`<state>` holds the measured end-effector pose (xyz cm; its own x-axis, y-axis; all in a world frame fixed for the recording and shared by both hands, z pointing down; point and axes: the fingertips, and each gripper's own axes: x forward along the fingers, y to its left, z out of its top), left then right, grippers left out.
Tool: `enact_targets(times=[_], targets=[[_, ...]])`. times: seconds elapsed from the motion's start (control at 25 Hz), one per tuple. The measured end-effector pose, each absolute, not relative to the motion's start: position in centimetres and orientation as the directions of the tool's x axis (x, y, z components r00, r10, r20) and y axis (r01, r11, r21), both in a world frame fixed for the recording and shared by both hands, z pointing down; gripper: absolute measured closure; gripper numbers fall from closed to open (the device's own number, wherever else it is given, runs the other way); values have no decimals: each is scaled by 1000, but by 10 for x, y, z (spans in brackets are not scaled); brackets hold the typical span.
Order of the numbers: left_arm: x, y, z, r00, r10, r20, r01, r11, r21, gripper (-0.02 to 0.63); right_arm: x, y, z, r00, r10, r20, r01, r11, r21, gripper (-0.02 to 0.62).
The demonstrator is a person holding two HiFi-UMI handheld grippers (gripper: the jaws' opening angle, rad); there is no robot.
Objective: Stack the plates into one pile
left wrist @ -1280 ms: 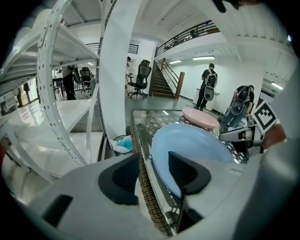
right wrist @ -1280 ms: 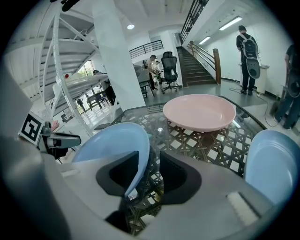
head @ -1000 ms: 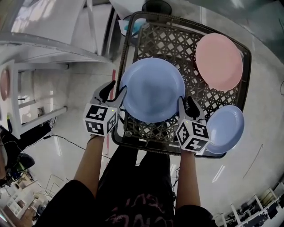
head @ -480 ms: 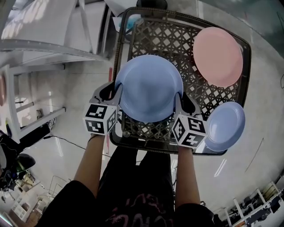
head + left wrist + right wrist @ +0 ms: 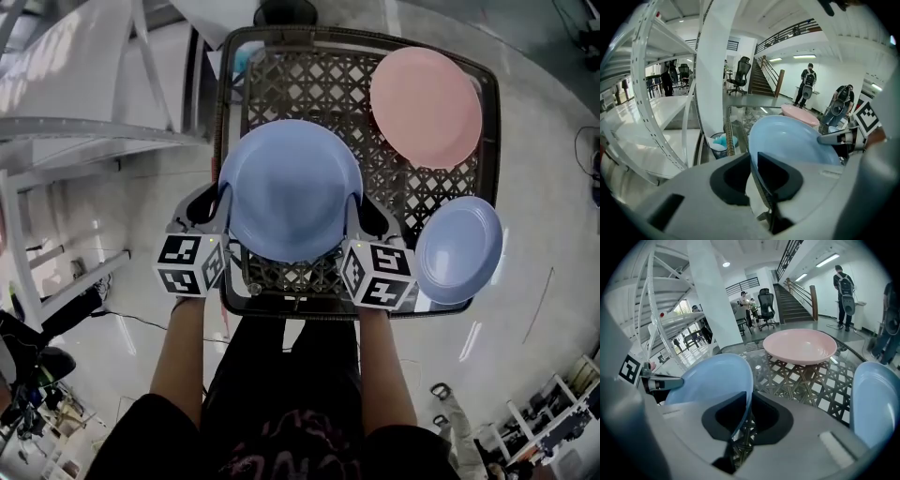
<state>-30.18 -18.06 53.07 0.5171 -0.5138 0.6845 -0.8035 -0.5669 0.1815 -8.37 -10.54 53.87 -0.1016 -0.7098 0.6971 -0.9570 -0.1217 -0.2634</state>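
A large blue plate (image 5: 291, 192) lies over the near left of the lattice table (image 5: 309, 70). My left gripper (image 5: 221, 199) is shut on its left rim and my right gripper (image 5: 361, 208) on its right rim; both jaws have just been closing with the rim between them. In the left gripper view the plate (image 5: 797, 138) has its thin edge between the pads of the left gripper (image 5: 753, 161). The right gripper view shows the plate (image 5: 710, 378) with its rim pinched by the right gripper (image 5: 746, 411). A pink plate (image 5: 427, 106) sits at the far right, a small blue plate (image 5: 459, 250) at the near right.
White shelving (image 5: 84, 122) stands to the left of the table. A bin (image 5: 721, 143) holding something blue sits by the table's far left corner, and an office chair (image 5: 286, 11) beyond the far edge. People (image 5: 806, 79) stand in the hall behind.
Both grippers' jaws have closed from wide open onto the large blue plate's left and right rims. The view has shifted, so the table sits further left in the picture.
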Motion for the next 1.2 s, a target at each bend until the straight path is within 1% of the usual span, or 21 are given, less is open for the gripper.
enact_targets(times=[0.32, 0.68, 0.88, 1.2], targets=[[-276, -171, 503, 544, -512, 665, -776, -609, 165, 561, -61, -84, 515, -68, -733, 677, -947, -167, -276, 548], [-216, -138, 492, 587, -478, 653, -729, -663, 170, 563, -7, -37, 501, 1, -748, 663, -928, -248, -278, 552], [-184, -124, 490, 624, -442, 644, -684, -708, 177, 563, 19, -11, 497, 60, -752, 657, -909, -313, -275, 554], [-108, -101, 485, 688, -356, 633, -575, -799, 175, 565, 75, 42, 493, 175, -739, 651, -853, -444, -274, 554]])
